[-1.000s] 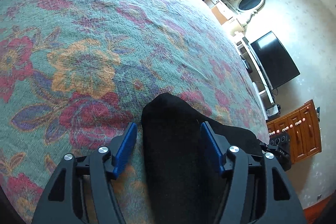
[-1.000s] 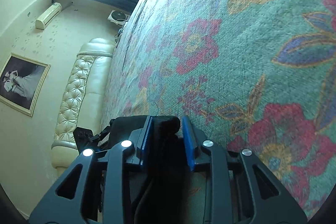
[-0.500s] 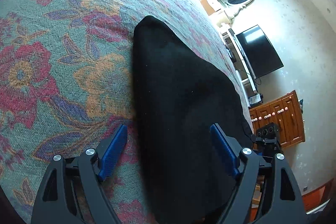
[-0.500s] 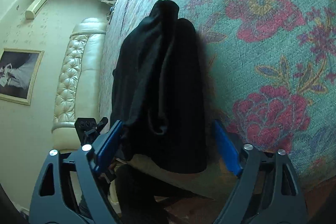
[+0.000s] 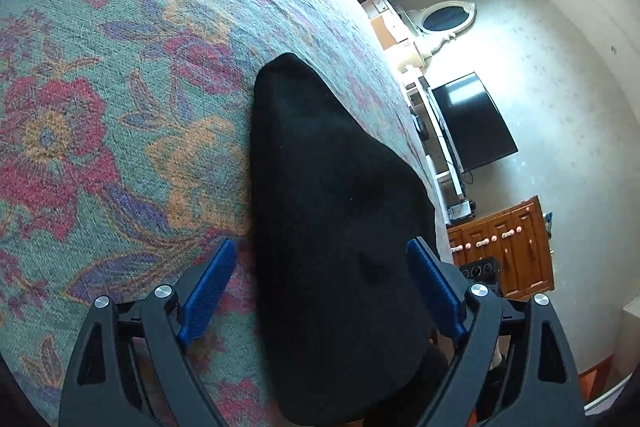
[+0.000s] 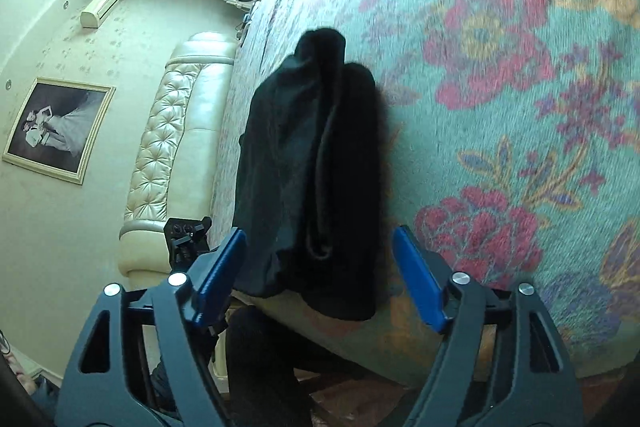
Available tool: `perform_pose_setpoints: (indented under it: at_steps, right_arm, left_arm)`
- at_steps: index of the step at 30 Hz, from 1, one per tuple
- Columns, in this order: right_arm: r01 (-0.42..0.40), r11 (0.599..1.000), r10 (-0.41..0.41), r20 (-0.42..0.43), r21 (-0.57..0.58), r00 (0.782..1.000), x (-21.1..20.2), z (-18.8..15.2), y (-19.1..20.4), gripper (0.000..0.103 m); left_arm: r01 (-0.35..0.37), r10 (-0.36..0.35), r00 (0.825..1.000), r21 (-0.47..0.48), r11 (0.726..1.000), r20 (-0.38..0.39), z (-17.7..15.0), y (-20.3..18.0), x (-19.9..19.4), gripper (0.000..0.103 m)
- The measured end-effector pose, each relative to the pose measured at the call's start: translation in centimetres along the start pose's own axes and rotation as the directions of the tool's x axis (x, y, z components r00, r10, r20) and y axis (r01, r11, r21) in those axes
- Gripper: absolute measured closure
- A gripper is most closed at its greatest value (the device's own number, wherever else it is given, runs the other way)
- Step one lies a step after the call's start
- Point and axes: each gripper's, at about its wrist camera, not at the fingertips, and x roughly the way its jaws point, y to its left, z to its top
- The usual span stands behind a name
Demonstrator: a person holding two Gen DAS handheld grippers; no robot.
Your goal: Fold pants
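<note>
The black pants (image 5: 332, 211) lie folded in a compact stack on the floral bedspread (image 5: 100, 107), near the bed's front edge. In the right wrist view the pants (image 6: 316, 163) show layered folds, with one end hanging over the edge. My left gripper (image 5: 322, 277) is open, its blue pads either side of the stack and above it, holding nothing. My right gripper (image 6: 320, 267) is open too, pulled back over the near end of the pants, empty.
The bedspread (image 6: 500, 87) stretches far beyond the pants. A cream tufted headboard (image 6: 168, 131) and framed picture (image 6: 56, 127) are to one side. A TV (image 5: 472, 123), a wooden cabinet (image 5: 508, 247) and an oval mirror (image 5: 444, 19) stand past the other side.
Both grippers have opened and let go of the pants, then drawn back toward the bed's front edge. The pants now lie folded on the bedspread.
</note>
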Motion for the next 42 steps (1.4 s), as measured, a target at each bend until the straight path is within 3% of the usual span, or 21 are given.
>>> perform_pose_setpoints:
  at_steps: [3, 8, 11, 12, 13, 14, 15, 16, 18, 24, 31, 38, 42]
  right_arm:
    - [0.015, 1.000, -0.015, -0.015, 0.001, 1.000, 0.8, 1.7, -0.2, 0.018]
    - [-0.005, 0.998, -0.002, -0.101, -0.067, 0.995, 4.1, 3.5, 0.8, 0.014]
    - [0.024, 0.993, -0.041, -0.143, -0.119, 0.989, 5.6, 4.1, 1.7, 0.016]
    - [0.036, 0.991, -0.055, -0.148, -0.129, 0.987, 5.7, 4.2, 1.8, 0.029]
    - [0.051, 0.991, -0.070, -0.151, -0.124, 0.986, 5.6, 4.3, 1.5, 0.051]
    - [0.052, 0.994, -0.067, -0.153, -0.096, 0.986, 5.4, 4.4, 0.7, 0.056]
    - [0.021, 0.998, -0.030, -0.157, -0.063, 0.987, 5.2, 4.5, -0.1, 0.061]
    - [0.005, 0.998, -0.014, -0.160, -0.059, 0.987, 5.0, 4.3, -0.4, 0.063]
    - [0.008, 0.997, -0.020, -0.160, -0.075, 0.987, 4.9, 4.0, -0.2, 0.063]
    - [0.020, 0.992, -0.033, -0.100, -0.124, 0.994, 4.9, 3.6, 1.9, 0.068]
    - [-0.020, 0.985, 0.005, -0.088, -0.172, 0.996, 6.8, 5.0, 4.4, 0.071]
    - [-0.065, 0.977, 0.035, -0.145, -0.204, 0.989, 14.8, 8.2, 8.3, 0.071]
    - [-0.053, 0.982, 0.022, -0.169, -0.182, 0.985, 18.8, 9.7, 9.1, 0.071]
  left_arm:
    - [-0.007, 0.006, 1.000, -0.050, 0.999, -0.028, 1.3, 1.0, 1.1, 0.017]
    - [-0.023, 0.024, 0.997, 0.017, 1.000, -0.077, 1.8, -0.6, 3.7, 0.017]
    - [-0.052, 0.058, 0.995, 0.072, 0.996, -0.087, 1.3, -1.4, 4.8, 0.017]
    - [-0.063, 0.070, 0.994, 0.083, 0.995, -0.088, 1.3, -1.5, 5.1, 0.017]
    - [-0.069, 0.076, 0.993, 0.086, 0.994, -0.086, 1.0, -1.4, 5.2, 0.018]
    - [-0.086, 0.093, 0.992, 0.085, 0.993, -0.083, 1.0, -1.3, 5.2, 0.030]
    - [-0.116, 0.123, 0.989, 0.082, 0.990, -0.082, 1.1, -1.0, 5.1, 0.054]
    - [-0.128, 0.134, 0.987, 0.068, 0.989, -0.093, 1.0, -0.4, 4.9, 0.060]
    - [-0.087, 0.090, 0.991, 0.031, 0.996, -0.099, 0.6, 0.6, 4.4, 0.067]
    - [-0.103, 0.107, 0.993, 0.076, 0.992, -0.045, 0.3, -0.4, 2.8, 0.079]
    - [-0.135, 0.134, 0.991, 0.079, 0.988, 0.024, 2.5, 0.2, -0.8, 0.080]
    - [-0.216, 0.213, 0.970, 0.015, 0.976, 0.116, 7.1, 3.0, -4.7, 0.080]
    - [-0.222, 0.223, 0.970, -0.020, 0.975, 0.100, 8.8, 5.5, -5.1, 0.077]
